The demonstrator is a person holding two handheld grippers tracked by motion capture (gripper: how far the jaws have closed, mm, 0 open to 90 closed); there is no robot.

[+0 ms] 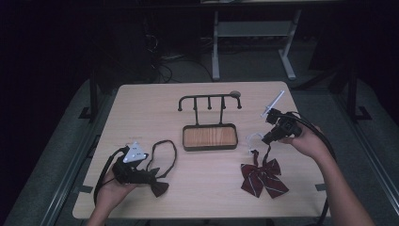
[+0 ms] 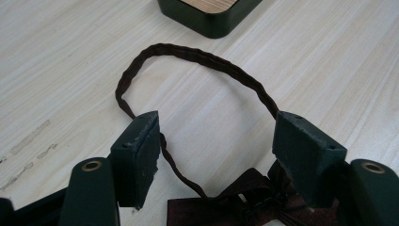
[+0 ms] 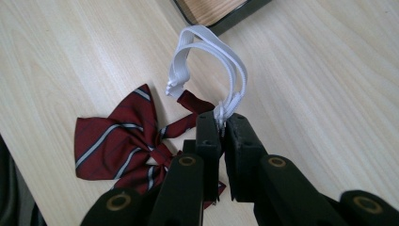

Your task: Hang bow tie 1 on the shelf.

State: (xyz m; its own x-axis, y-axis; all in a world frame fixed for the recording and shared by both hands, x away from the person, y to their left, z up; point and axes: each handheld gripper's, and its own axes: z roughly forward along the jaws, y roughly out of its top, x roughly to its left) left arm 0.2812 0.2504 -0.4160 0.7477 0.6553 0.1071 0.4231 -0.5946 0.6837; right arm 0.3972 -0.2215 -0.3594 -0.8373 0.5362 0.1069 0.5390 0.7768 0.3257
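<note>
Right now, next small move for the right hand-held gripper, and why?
Probably lift the right hand-held gripper toward the hook rack: it is shut on the white elastic band, while the red striped bow tie lies on the table.

The bow tie near the right gripper is dark red with thin diagonal stripes in pale grey and a darker tone, and its neck loop is white elastic; the other bow tie is plain dark brown, with a cord of the same brown. The table is pale wood with a light grain; the stand has a black frame and an orange-brown wood-grain tray floor; both grippers' jaws are black, and the left gripper carries a light grey plate.
</note>
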